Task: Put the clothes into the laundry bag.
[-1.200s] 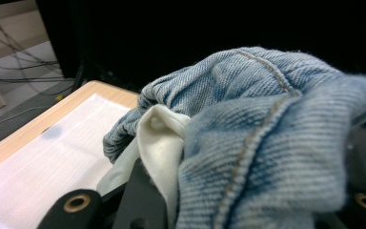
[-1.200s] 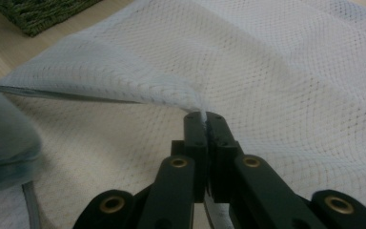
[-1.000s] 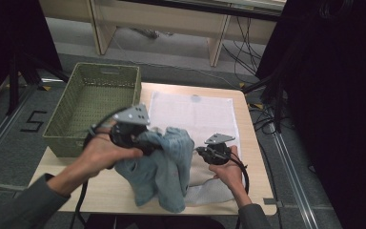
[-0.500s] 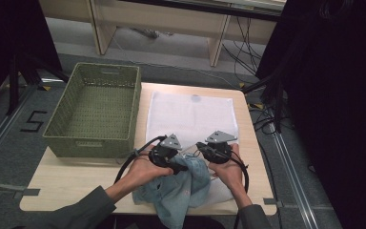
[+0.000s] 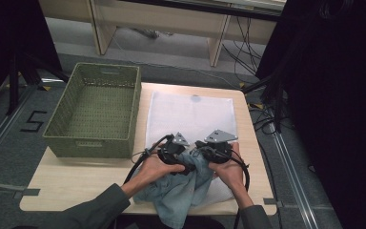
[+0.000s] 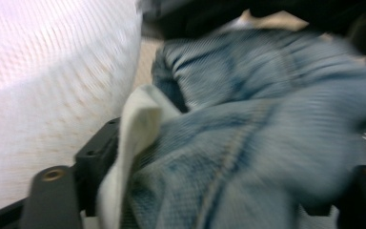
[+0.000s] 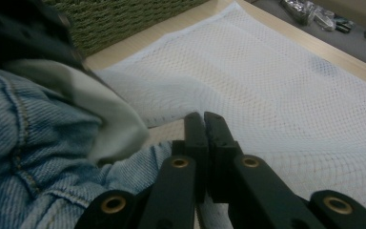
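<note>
A blue denim garment (image 5: 181,193) lies bunched at the table's front edge, hanging partly over it. My left gripper (image 5: 174,151) rests on top of it. In the left gripper view its jaws (image 6: 228,157) stand wide apart and have just been opening, with the denim (image 6: 267,143) and a white pocket lining (image 6: 136,129) lying loose between them. My right gripper (image 5: 215,147) sits close beside it, and its jaws (image 7: 204,119) are shut on the near edge of a white mesh bag (image 7: 276,81). The bag (image 5: 190,112) lies flat across the table's middle.
A green woven basket (image 5: 95,107) stands on the table's left part, next to the mesh bag. Bare wood (image 5: 76,179) shows in front of the basket. Cables and desk legs lie on the floor beyond the table.
My left hand has come down and to the right with the denim, from beside the basket to right next to my right gripper. The right hand has stayed put.
</note>
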`<move>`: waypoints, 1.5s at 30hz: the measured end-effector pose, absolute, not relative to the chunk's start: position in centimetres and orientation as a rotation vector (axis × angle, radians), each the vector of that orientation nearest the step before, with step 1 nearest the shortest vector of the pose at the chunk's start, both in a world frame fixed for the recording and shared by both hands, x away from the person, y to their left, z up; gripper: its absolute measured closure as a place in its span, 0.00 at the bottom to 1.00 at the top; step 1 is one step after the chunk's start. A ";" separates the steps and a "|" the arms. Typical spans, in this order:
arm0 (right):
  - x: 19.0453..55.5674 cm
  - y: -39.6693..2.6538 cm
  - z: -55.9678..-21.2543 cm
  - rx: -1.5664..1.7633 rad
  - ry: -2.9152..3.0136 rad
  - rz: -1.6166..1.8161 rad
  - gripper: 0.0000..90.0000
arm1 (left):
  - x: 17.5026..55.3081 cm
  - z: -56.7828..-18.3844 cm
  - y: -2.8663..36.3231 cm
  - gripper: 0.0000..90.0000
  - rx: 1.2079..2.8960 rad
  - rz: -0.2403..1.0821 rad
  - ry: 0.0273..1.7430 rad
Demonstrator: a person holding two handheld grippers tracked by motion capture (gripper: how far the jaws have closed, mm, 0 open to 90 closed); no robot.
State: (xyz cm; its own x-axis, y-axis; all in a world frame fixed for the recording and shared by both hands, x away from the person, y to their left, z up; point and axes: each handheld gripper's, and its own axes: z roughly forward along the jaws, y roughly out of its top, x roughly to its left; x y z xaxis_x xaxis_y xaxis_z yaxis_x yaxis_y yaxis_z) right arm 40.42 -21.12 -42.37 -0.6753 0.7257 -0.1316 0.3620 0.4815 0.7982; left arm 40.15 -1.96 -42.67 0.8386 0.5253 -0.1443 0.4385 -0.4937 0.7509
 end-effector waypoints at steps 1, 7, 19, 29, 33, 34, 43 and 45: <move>40.4 -21.1 -42.3 0.909 2.278 1.069 1.00 | 39.9 -41.9 -1.5 0.22 2.162 0.145 0.676; 40.5 -21.2 -42.3 0.903 2.273 1.076 1.00 | 38.4 -38.3 1.6 0.26 2.128 0.174 0.628; 40.5 -21.1 -42.0 0.889 2.282 1.069 1.00 | 38.0 -44.8 -2.4 0.81 2.299 0.078 0.545; 40.1 -20.9 -41.7 0.861 2.284 1.085 1.00 | 38.2 -43.1 -1.4 0.47 2.174 0.084 0.598; 40.1 -20.9 -41.6 0.870 2.284 1.087 1.00 | 39.1 -40.5 0.8 0.34 2.052 0.076 0.637; 40.1 -20.9 -41.5 0.869 2.283 1.086 1.00 | 39.5 -40.1 1.4 0.33 2.039 0.096 0.648; 39.9 -20.5 -41.2 0.857 2.292 1.084 1.00 | 42.6 -42.8 2.2 0.48 2.099 0.225 0.737; 39.9 -20.4 -41.2 0.858 2.282 1.090 1.00 | 43.0 -43.6 1.7 0.50 2.121 0.209 0.734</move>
